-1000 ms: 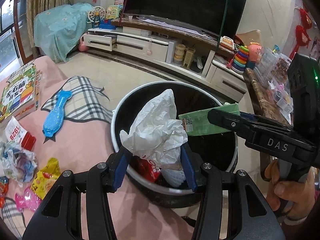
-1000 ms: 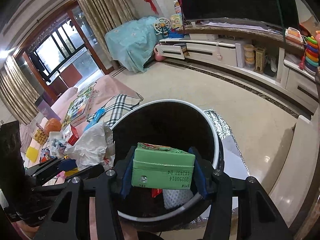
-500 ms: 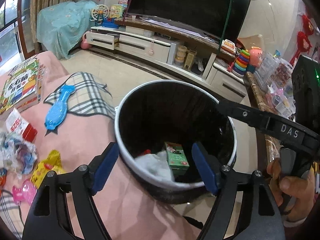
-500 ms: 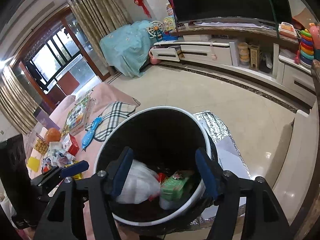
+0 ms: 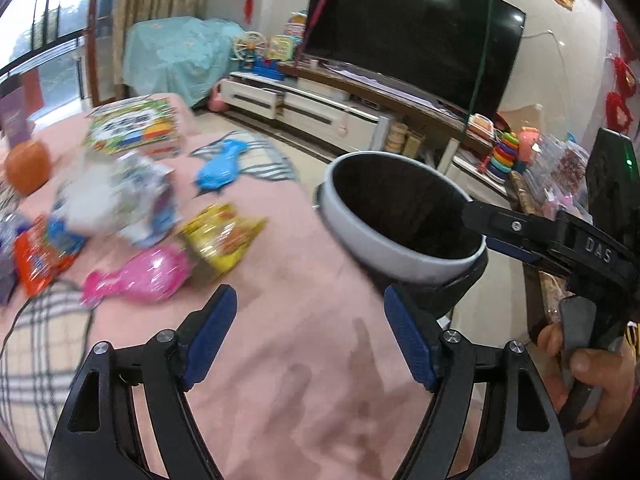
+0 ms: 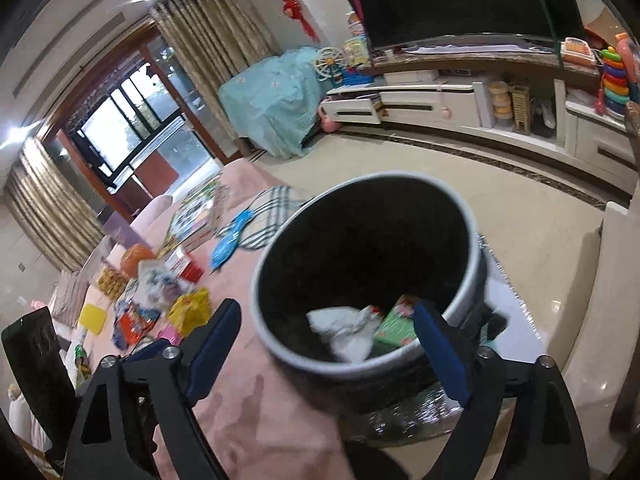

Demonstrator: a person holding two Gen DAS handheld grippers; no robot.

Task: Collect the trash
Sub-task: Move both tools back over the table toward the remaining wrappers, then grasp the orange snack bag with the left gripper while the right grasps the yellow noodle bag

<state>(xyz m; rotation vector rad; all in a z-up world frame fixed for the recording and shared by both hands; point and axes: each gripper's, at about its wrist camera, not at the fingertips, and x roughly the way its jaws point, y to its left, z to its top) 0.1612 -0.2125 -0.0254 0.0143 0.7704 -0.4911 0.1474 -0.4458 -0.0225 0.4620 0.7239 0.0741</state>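
Showing bin (image 6: 472,236) contents: right view only, white bag (image 6: 344,330), green carton (image 6: 394,326).
Left tool (image 5: 310,334): apart, empty.
Right tool (image 6: 340,352): just widened, empty.

black tool (image 5: 308,336), blue pads (image 5: 210,336)

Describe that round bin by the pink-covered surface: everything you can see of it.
The trash bin is round, with a pale grey band at the rim and a black inside and lower wall, and looks like plastic. It stands upright and open-topped on the floor against the edge of the pink cover. At its bottom lie crumpled white paper and a green carton. The right claw, open and empty, hovers by its near rim without touching it.
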